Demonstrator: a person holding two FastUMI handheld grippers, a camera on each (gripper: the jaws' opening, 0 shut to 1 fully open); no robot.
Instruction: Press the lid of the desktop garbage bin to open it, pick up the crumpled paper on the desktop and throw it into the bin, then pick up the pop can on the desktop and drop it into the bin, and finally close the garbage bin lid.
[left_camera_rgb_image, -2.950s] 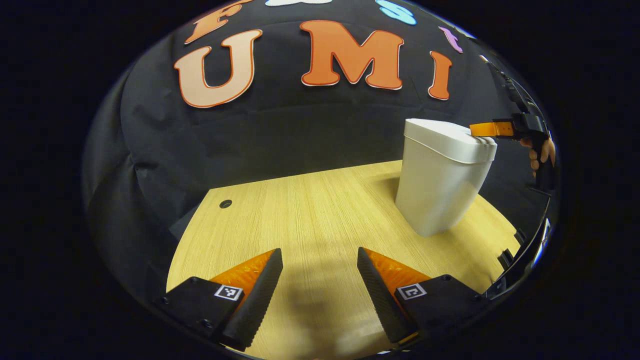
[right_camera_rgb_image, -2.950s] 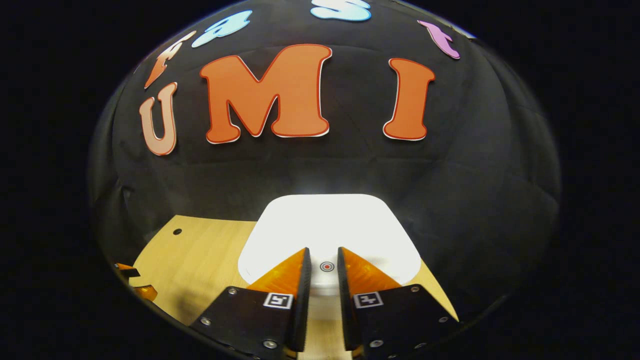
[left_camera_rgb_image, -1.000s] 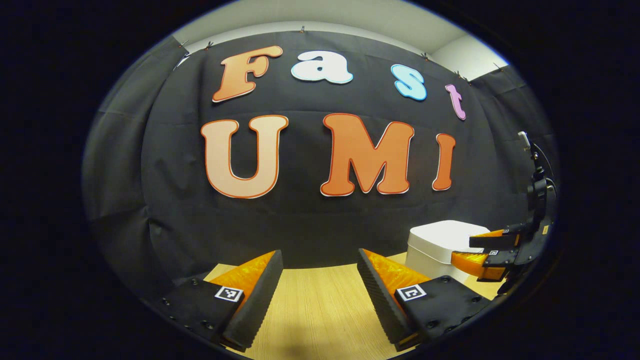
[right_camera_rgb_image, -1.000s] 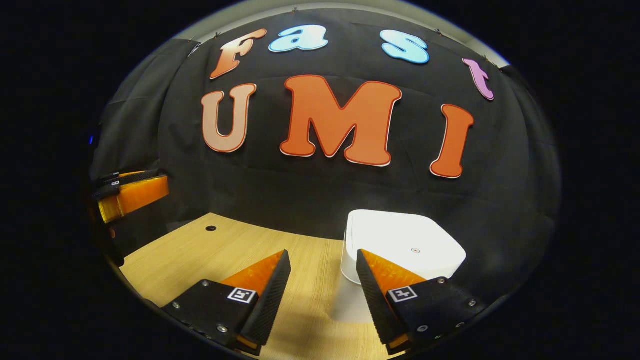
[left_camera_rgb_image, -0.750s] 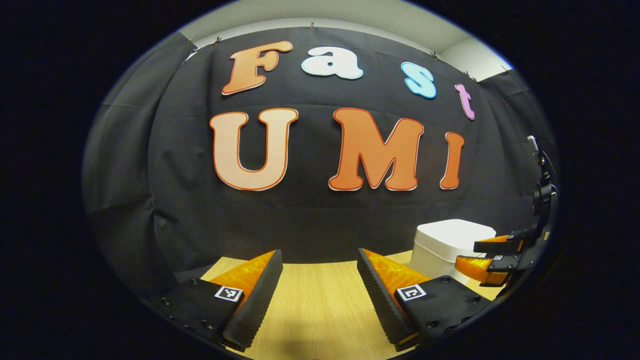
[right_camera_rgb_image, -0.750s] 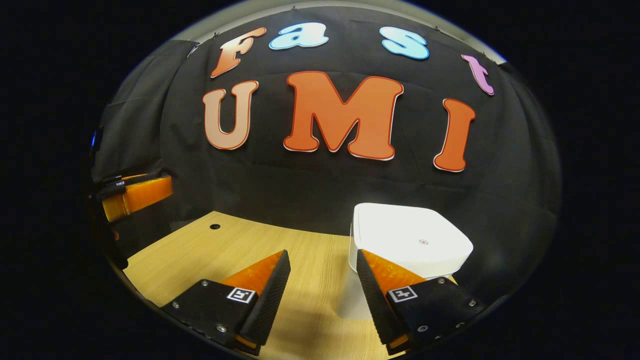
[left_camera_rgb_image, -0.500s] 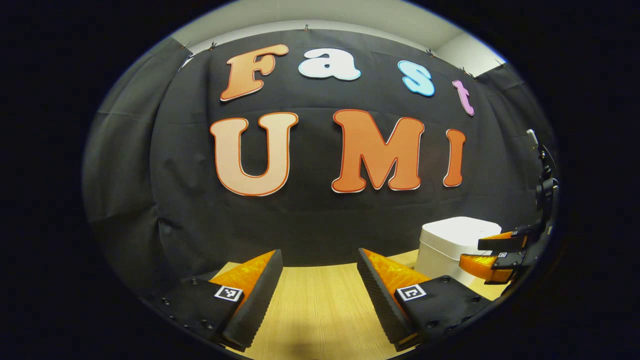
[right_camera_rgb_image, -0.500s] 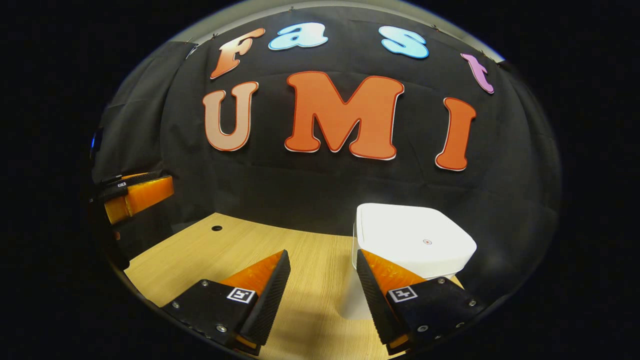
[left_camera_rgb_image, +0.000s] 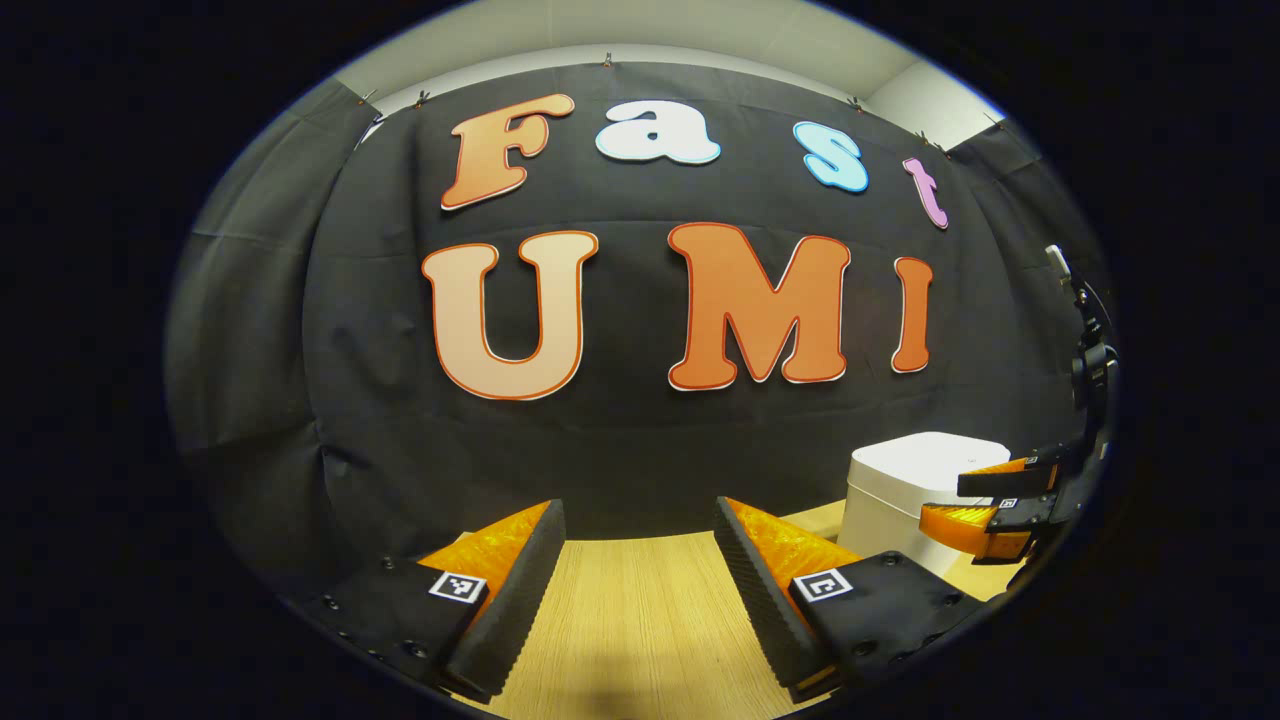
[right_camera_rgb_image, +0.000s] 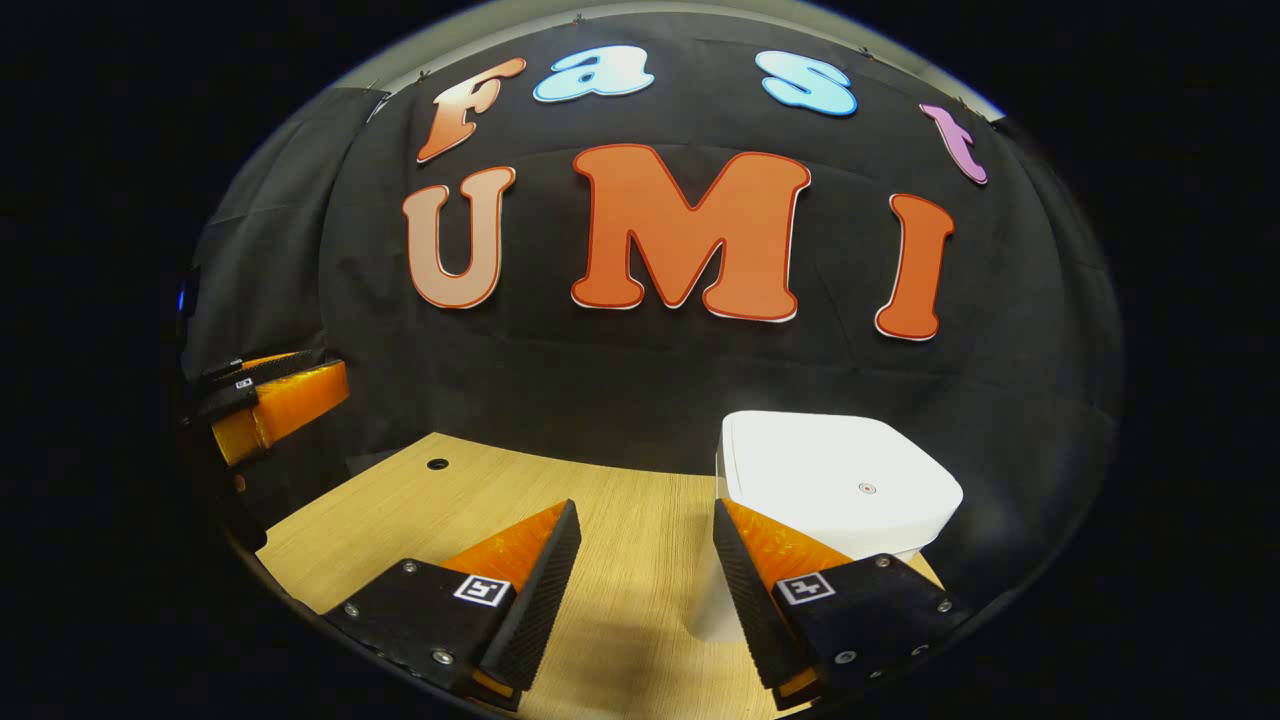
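Note:
The white desktop bin (right_camera_rgb_image: 840, 480) stands on the wooden table (right_camera_rgb_image: 420, 510) with its lid down flat; a small red dot marks the lid. My right gripper (right_camera_rgb_image: 645, 505) hovers open just left of and in front of the bin, with nothing between its fingers. In the left gripper view the bin (left_camera_rgb_image: 915, 475) sits at the far right, with the right gripper (left_camera_rgb_image: 965, 503) in front of it. My left gripper (left_camera_rgb_image: 638, 505) is open and empty above the table (left_camera_rgb_image: 640, 610). It also appears at the left edge of the right gripper view as the left gripper (right_camera_rgb_image: 300, 380).
A small round hole (right_camera_rgb_image: 437, 464) is cut in the tabletop near its far left corner. The black cloth wall rises directly behind the table and the bin. Bare wood lies between the two grippers.
Three seconds ago the right gripper was nearly shut over the lid's red dot; it has since drawn back and opened. Both views have tilted up toward the wall. Little has moved in the last second.

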